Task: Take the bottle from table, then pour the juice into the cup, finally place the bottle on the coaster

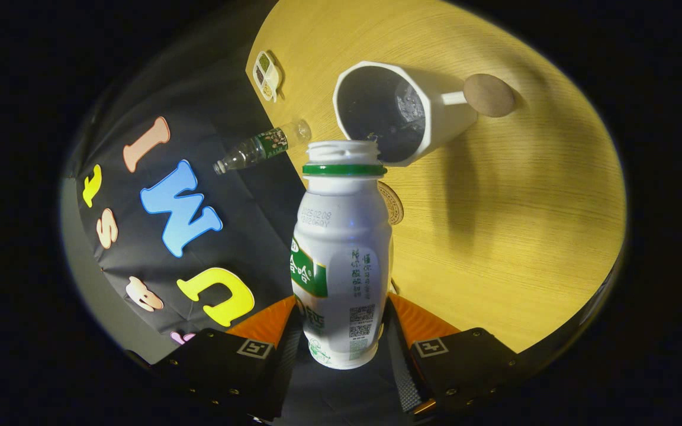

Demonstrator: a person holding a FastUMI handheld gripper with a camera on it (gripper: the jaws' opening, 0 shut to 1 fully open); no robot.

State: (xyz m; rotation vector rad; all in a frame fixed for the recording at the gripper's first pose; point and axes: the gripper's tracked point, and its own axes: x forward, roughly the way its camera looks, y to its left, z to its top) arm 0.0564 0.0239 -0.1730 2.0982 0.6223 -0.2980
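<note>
A white plastic bottle point(341, 260) with a green neck ring and no cap sits between my fingers, and the gripper point(341, 322) is shut on its lower body. The whole view is rolled, so the bottle is tipped over the wooden table point(524, 236). Its open mouth reaches the rim of a white cup point(394, 112) with a dark inside, just beyond the fingers. No stream of juice shows. A round brown coaster point(489, 94) lies past the cup, by its handle. A second round disc point(393, 204) peeks out from behind the bottle's shoulder.
A clear empty bottle with a green label point(261, 147) lies at the table's edge, against the black cloth wall. A small white divided dish point(267, 75) stands farther back on the table. Bare wood stretches on the cup's other side.
</note>
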